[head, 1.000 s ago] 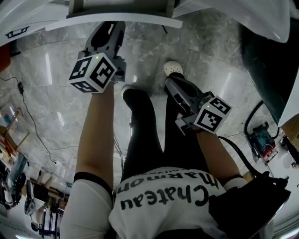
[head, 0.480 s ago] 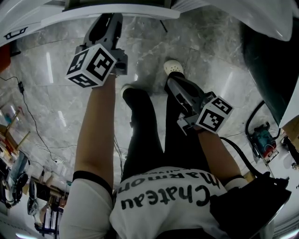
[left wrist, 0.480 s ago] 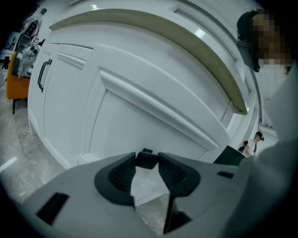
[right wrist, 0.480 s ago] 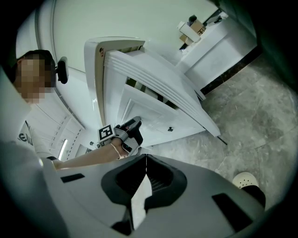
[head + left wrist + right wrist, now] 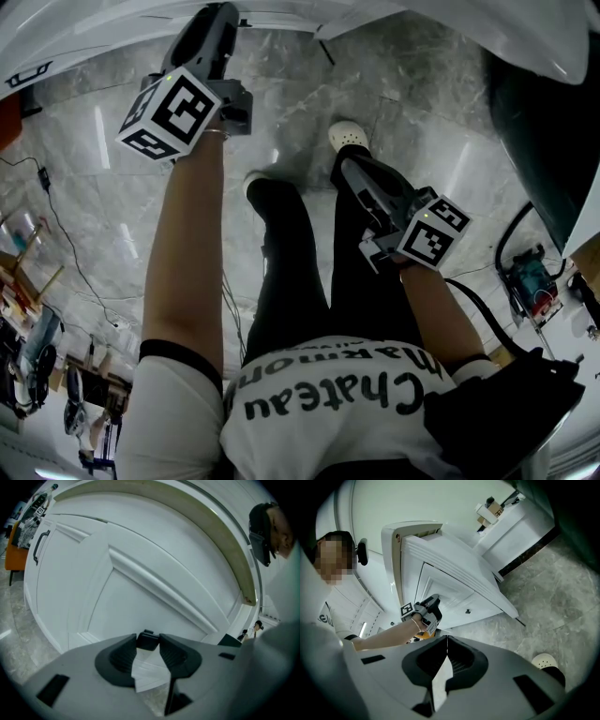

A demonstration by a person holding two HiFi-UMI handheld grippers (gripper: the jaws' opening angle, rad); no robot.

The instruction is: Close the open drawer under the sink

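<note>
The white drawer front (image 5: 140, 550) with a raised moulding fills the left gripper view. In the right gripper view the drawer (image 5: 454, 573) juts out of the cabinet, its beige side edge showing. My left gripper (image 5: 147, 641) is shut on a small black knob (image 5: 147, 639) on that front, and in the head view it reaches to the top edge (image 5: 217, 19). From the right gripper view the left gripper (image 5: 427, 607) sits at the front's left part, with a second black knob (image 5: 468, 611) further right. My right gripper (image 5: 349, 169) hangs over the person's legs, shut and empty (image 5: 446, 641).
A cabinet door with a dark handle (image 5: 40, 545) stands left of the drawer. The person's legs and a white shoe (image 5: 349, 137) are on the marble floor (image 5: 94, 187). A blue power tool (image 5: 525, 277) and cables lie at the right, and a thin cord (image 5: 56, 225) at the left.
My left gripper has moved up the head view toward the cabinet and rolled a little. The drawer's open top has slid out of sight there. The right gripper has stayed put.
</note>
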